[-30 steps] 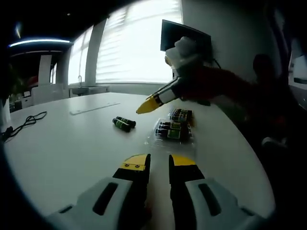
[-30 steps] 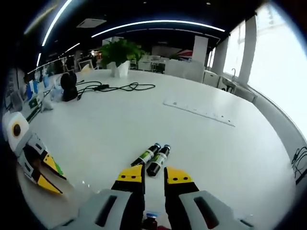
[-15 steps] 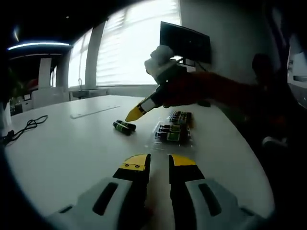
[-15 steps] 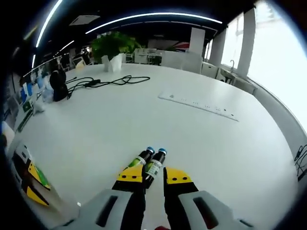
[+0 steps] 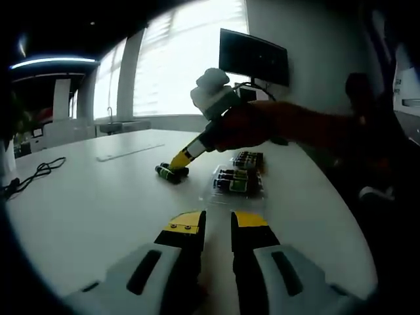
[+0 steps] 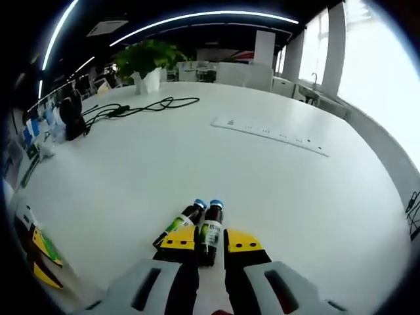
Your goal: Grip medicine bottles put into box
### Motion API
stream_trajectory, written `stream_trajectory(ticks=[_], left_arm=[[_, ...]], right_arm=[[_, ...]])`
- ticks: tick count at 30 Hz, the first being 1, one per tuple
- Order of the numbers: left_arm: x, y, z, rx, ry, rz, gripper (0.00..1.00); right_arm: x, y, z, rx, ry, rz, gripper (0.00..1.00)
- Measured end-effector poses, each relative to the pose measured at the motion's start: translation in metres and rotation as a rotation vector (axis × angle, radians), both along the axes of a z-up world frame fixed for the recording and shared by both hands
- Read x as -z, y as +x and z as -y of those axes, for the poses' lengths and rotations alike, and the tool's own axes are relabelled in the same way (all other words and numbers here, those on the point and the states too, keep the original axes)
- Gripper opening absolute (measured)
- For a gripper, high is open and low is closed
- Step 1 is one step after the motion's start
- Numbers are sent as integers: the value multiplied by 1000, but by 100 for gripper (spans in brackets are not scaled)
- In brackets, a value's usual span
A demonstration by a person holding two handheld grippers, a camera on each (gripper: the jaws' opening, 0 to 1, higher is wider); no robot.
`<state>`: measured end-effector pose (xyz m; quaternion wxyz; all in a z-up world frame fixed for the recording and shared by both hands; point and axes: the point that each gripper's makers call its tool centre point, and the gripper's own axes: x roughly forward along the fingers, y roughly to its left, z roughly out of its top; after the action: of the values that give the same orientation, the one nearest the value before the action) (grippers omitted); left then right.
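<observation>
White table (image 6: 131,170), bottles (image 6: 210,223) lying, caps away

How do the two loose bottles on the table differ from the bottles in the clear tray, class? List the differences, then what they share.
The two loose bottles lie side by side on the bare table; the tray bottles sit packed in the clear tray.
The loose bottles lie right at the right gripper, one between its jaws; the tray bottles lie apart from both grippers.
Shared: small, dark, green-labelled, lying down.
</observation>
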<state>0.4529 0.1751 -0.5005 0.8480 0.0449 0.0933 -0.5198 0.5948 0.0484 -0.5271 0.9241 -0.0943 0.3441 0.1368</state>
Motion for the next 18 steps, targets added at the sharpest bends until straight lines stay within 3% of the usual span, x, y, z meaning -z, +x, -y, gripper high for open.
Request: stream_trajectory(ticks=[4, 11, 18], left_arm=[[0, 0, 0, 0, 0, 1, 10], [0, -1, 0, 2, -1, -1, 10], [1, -1, 0, 3, 2, -4, 10]], right_arm=[[5, 1, 3, 9, -6, -11, 10], [4, -5, 2, 21, 47, -9, 8], [2, -14, 8, 30, 23, 8, 7]])
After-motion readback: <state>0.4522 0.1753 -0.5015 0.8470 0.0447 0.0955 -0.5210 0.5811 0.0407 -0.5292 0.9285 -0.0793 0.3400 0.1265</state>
